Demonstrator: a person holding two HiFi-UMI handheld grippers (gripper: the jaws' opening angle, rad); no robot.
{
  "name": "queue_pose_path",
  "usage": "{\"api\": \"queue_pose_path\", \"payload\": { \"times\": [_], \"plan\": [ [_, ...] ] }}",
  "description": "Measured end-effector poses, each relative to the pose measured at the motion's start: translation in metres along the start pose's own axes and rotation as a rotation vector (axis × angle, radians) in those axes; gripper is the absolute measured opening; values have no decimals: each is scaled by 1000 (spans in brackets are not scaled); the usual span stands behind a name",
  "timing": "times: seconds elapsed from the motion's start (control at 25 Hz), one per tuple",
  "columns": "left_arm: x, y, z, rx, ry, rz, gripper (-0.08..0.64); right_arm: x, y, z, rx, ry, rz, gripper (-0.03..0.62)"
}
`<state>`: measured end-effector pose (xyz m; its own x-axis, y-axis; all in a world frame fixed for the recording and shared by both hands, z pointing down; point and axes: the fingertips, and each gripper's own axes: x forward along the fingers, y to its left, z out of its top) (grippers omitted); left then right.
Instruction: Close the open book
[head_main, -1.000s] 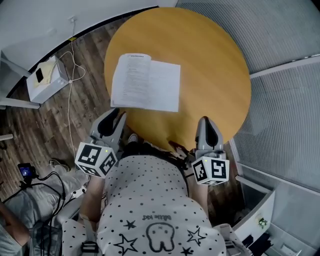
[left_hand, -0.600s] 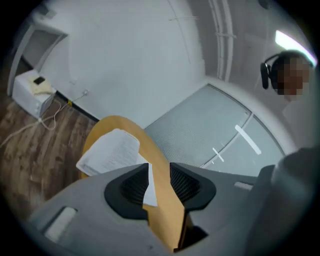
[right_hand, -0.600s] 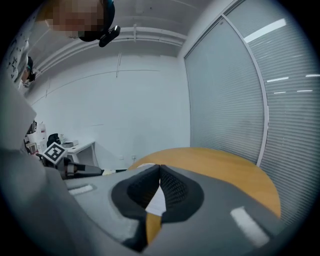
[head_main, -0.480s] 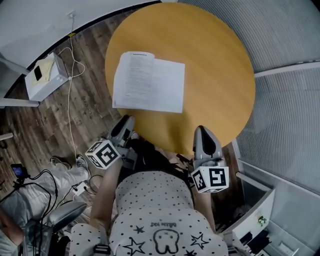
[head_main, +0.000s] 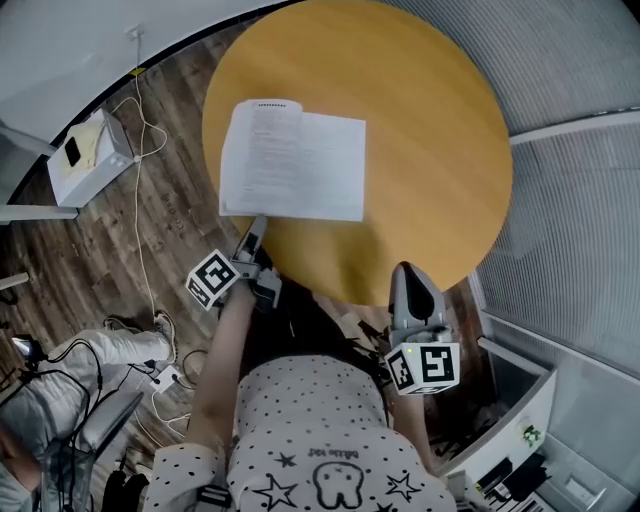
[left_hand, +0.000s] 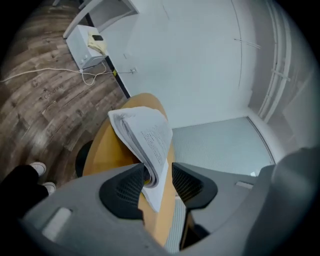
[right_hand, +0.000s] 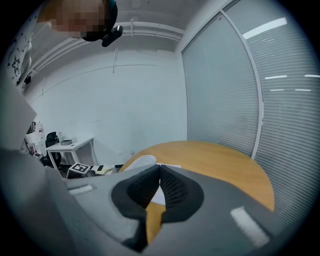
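**A:** So, from the head view, where is the book?

**B:** The book (head_main: 292, 160) lies open, pages up, on the left part of the round table (head_main: 430, 150). Its left side is near the rim. The left gripper (head_main: 257, 226) has its tips at the book's near left corner. The right gripper (head_main: 405, 275) hangs off the table's near edge, well apart from the book.

**A:** And the left gripper view?

**B:** The left gripper (left_hand: 159, 182) has its jaws partly apart, and they have just been opening. The curled edge of the book's (left_hand: 147, 137) left-hand pages sits between them, close to one pad. It doesn't look pinched.

**A:** The right gripper view?

**B:** The right gripper (right_hand: 159, 172) has its jaws together with nothing in them. The book (right_hand: 140, 161) and the table (right_hand: 220, 160) lie beyond.

**A:** What could go wrong from here?

**B:** My guess is that the jaws could catch only a few loose leaves. Folding those over would crease or tear them and leave the book open. A sideways nudge could also slide the book toward the nearby rim.

**A:** And the count?

**B:** One book, one table, two grippers.
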<state>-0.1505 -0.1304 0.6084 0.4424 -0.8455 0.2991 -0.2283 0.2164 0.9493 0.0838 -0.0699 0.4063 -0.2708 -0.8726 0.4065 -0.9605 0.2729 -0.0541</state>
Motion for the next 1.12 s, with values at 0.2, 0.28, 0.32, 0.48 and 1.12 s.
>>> {"api": "queue_pose_path", "payload": {
  "times": [0.2,0.28,0.32,0.48,1.12],
  "plan": [
    [11,22,12,-142,-28,-15,184,-6,-2,-4,5,4,-12,5],
    [15,28,14,-169,-34,-12,187,-8,-6,-6,7,6,-20,5],
    [16,30,14,-186,-38,-12,190,-9,-8,-6,8,7,-24,5],
    [15,33,11,-236,-48,-22,190,-12,-13,-4,11,1,-35,5],
    [30,29,45,-158,-217,-27,190,5,-18,14,-14,-2,-57,5]
  ]
}}
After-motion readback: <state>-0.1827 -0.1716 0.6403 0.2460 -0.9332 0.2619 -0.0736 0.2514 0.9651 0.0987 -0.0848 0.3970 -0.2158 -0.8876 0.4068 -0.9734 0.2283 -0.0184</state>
